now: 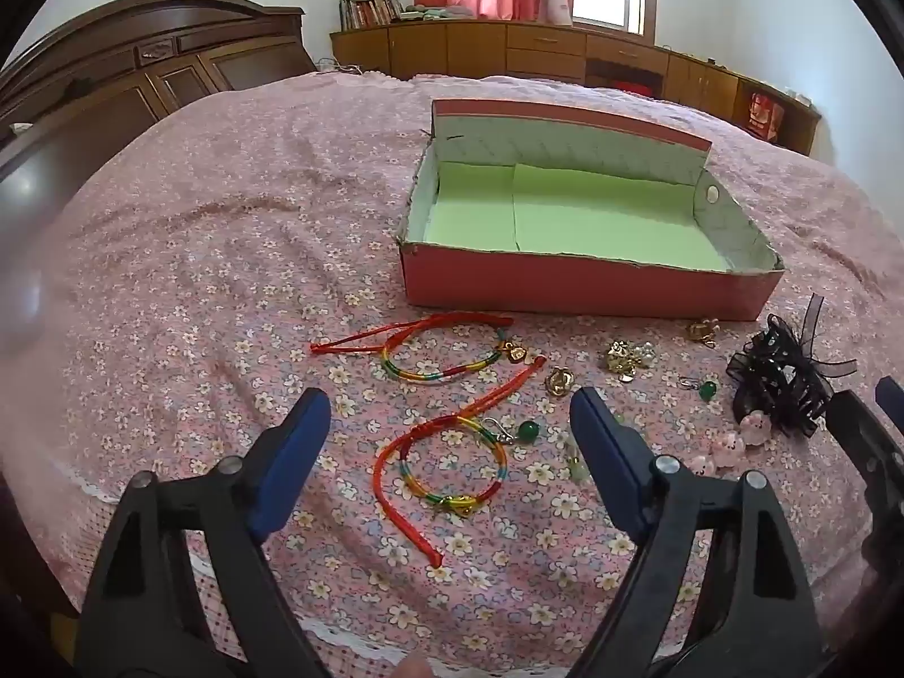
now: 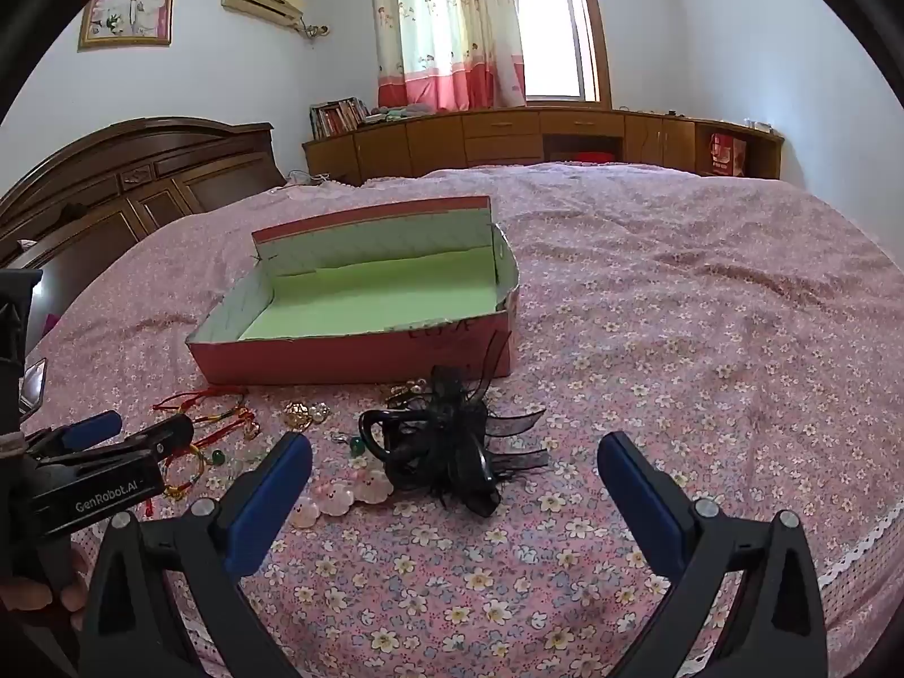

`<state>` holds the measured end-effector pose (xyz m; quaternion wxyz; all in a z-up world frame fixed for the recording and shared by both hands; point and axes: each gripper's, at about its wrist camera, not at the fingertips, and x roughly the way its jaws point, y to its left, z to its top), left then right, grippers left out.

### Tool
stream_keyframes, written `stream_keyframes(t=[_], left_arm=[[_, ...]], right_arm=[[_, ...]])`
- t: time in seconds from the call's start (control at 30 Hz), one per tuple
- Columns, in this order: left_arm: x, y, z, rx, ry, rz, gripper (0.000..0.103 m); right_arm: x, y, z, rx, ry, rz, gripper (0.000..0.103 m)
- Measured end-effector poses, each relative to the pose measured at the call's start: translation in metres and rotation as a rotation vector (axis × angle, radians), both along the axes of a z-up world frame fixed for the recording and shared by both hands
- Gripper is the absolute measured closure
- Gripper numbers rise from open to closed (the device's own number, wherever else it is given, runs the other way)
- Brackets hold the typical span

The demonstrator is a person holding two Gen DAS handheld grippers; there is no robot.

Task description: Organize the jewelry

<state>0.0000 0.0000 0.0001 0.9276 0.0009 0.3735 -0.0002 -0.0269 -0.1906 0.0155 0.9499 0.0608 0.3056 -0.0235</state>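
The jewelry lies loose on the pink floral bedspread (image 1: 198,260), in a strip between my side of the bed and the pink box (image 1: 587,288). From my left camera I see a red cord bracelet (image 1: 446,466) with a rainbow loop nearest me, directly below the gap in my left gripper (image 1: 452,424), whose blue pads stand wide apart with nothing touching them. A green bead earring (image 1: 528,430) lies against that bracelet's far side. A second cord bracelet (image 1: 435,347) sits farther toward the box, with a gold charm on its right end. To the right come a gold ring-like piece (image 1: 558,381), a cluster of gold and pearl pieces (image 1: 627,359), another small gold piece (image 1: 702,332) just before the box wall, and a second green bead earring (image 1: 705,390).

At the right end of the strip a black ribbon hair claw (image 2: 446,452) rests on the bedspread, with small pink clips (image 2: 339,500) touching its near left side. My right gripper (image 2: 455,472) hangs over the claw, jaws spread fully, holding nothing.

The box stands open beyond the jewelry, its green lining (image 1: 599,220) bare and its flap upright along the far wall. Behind the bed are a dark wooden headboard (image 2: 130,181), a low cabinet (image 2: 508,135) under the curtained window (image 2: 486,28), and a framed picture (image 2: 130,0) on the wall.
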Motion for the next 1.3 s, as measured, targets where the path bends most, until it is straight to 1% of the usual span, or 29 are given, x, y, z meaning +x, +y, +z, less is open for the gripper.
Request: stream_keyframes(t=[0.13,0.17,0.2,0.3,0.33,0.4,0.43,0.57,1.0,1.03,1.3], left_arm=[[0.000,0.002,0.002,-0.015,-0.014,-0.019,0.023],[-0.005,-0.002,0.004,0.001,-0.036,-0.016,0.023],[-0.001,0.000,0.006,-0.009,-0.021,-0.011,0.023],[0.001,-0.006,0.010,0.014,-0.020,-0.010,0.023],[0.001,-0.005,0.010,0.008,-0.019,-0.015,0.023],[0.002,-0.008,0.010,0.007,-0.018,-0.021,0.023],[-0.006,-0.004,0.012,-0.005,-0.031,-0.023,0.023],[-0.008,-0.004,0.012,-0.003,-0.038,-0.023,0.024],[-0.008,-0.001,0.013,-0.003,-0.042,-0.021,0.023],[-0.008,-0.001,0.013,-0.004,-0.043,-0.020,0.023],[-0.010,0.001,0.016,-0.005,-0.056,-0.020,0.024]], right_arm=[[-0.001,-0.001,0.000,-0.004,-0.005,-0.002,0.000],[-0.001,-0.001,0.000,-0.006,-0.005,-0.003,0.000],[-0.001,-0.001,0.000,-0.008,-0.005,-0.003,0.000],[-0.003,0.000,0.000,-0.017,-0.007,-0.004,0.000],[-0.009,-0.002,-0.002,-0.011,-0.007,-0.003,0.000],[-0.004,-0.003,-0.003,-0.009,0.003,-0.003,0.000],[-0.004,0.000,-0.002,-0.009,0.003,-0.003,0.000],[-0.006,-0.005,0.001,-0.001,-0.002,-0.006,0.000],[-0.008,-0.001,0.004,-0.009,-0.010,-0.004,0.000],[-0.007,0.005,0.004,-0.012,-0.007,-0.004,0.000],[-0.007,0.003,0.008,-0.017,-0.020,-0.003,0.000]])
